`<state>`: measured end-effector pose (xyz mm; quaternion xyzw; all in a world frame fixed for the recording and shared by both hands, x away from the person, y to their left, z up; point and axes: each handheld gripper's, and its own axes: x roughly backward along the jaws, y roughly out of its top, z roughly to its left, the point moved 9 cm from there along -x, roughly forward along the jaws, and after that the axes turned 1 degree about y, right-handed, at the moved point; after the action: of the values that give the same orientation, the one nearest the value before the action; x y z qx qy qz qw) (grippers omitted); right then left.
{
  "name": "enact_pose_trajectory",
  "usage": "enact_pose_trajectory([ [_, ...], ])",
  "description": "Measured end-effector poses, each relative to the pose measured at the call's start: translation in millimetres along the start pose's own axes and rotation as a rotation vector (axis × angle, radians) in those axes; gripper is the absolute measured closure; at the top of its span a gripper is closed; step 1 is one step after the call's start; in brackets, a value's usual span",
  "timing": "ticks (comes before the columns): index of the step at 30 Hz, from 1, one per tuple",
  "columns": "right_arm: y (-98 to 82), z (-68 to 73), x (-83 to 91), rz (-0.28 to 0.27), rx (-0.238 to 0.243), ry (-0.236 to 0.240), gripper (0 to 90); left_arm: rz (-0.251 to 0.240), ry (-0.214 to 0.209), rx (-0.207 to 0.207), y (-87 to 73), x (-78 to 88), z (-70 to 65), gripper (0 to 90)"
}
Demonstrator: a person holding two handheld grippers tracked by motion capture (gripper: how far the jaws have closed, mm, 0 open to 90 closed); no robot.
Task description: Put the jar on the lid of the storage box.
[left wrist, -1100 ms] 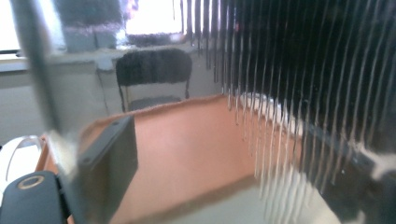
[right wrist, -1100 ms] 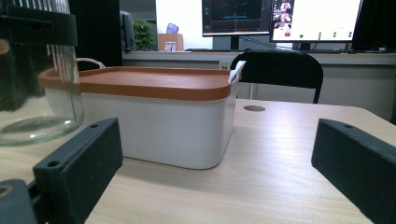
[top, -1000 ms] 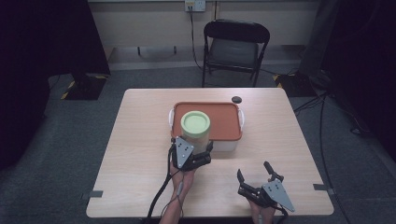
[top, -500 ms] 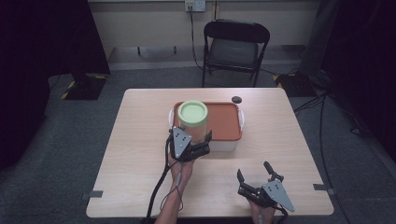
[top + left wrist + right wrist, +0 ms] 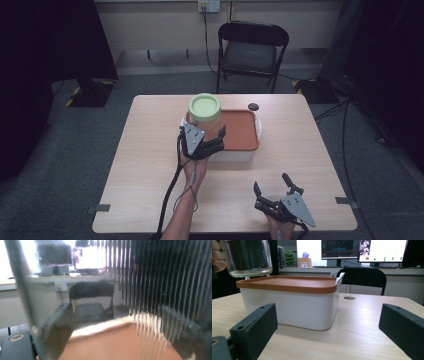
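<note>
The left gripper [image 5: 212, 141] grasps the clear glass jar [image 5: 205, 117] with a green lid [image 5: 204, 106], held above the left end of the orange-lidded white box [image 5: 240, 135]. The right gripper [image 5: 272, 190] rests on the worktop [image 5: 150, 165], fingers spread apart.

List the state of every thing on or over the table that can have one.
jar: green lid on, held clear above the box.
box: closed, orange lid on.
left gripper: shut on the jar.
right gripper: open, holding nothing, low over the table's near edge.
</note>
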<state>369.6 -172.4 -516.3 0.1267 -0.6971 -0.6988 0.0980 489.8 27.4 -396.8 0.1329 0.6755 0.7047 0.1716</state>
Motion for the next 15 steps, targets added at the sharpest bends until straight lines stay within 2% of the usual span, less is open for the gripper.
enact_pose_trajectory([
  [3, 0.0, -0.1, 0.0, 0.000, 0.000, -0.001, 1.2, 0.009, 0.005, -0.010, 1.1, -7.1, 1.3, 10.7],
  [8, 0.0, -0.1, 0.1, 0.000, 0.000, -0.001, 1.2, -0.010, 0.021, 0.005, 1.2, -18.1, 3.7, 10.7],
  [10, 0.0, 0.0, 0.1, 0.000, -0.001, 0.000, 1.1, 0.000, 0.022, 0.008, -1.3, -23.4, 4.1, 10.7],
  [15, 0.0, -0.1, 0.1, 0.000, 0.000, 0.000, 1.1, 0.014, 0.018, -0.018, -10.6, -34.8, 3.8, 10.7],
])
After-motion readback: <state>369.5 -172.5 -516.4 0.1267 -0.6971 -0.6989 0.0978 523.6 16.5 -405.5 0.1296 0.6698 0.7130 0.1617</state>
